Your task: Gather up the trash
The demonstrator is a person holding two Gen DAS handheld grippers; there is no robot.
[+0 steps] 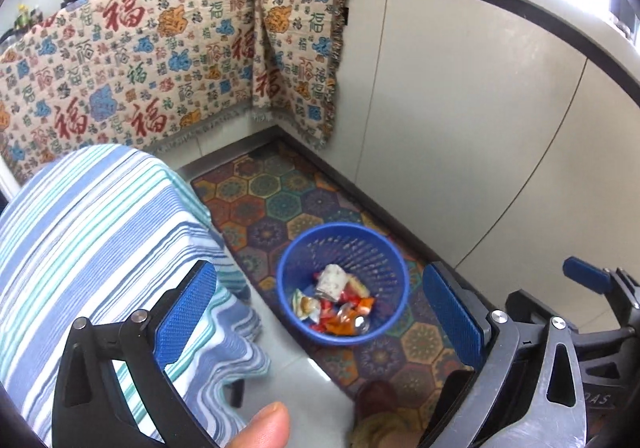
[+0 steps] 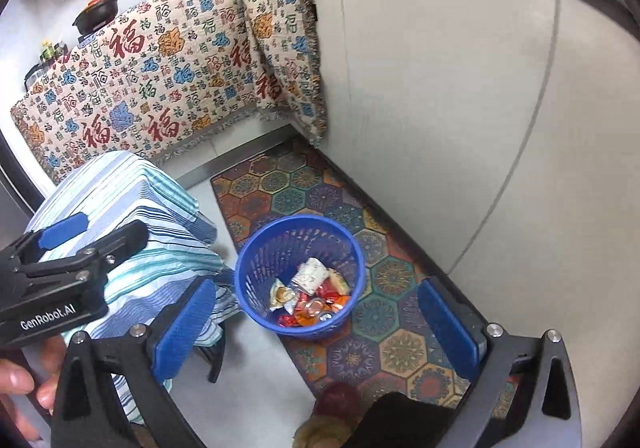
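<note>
Below, trash basket point(image 1: 343, 284), open left claw point(image 1: 320, 308) above

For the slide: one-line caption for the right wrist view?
Open right gripper above a blue perforated plastic basket of crumpled snack wrappers on a hexagon-patterned floor mat.

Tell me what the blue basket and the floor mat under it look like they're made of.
Blue basket: likely molded plastic, glossy, with slotted lattice walls. Floor mat: looks like printed flat-pile fabric or vinyl, matte, with colourful hexagons; which one is unclear.
</note>
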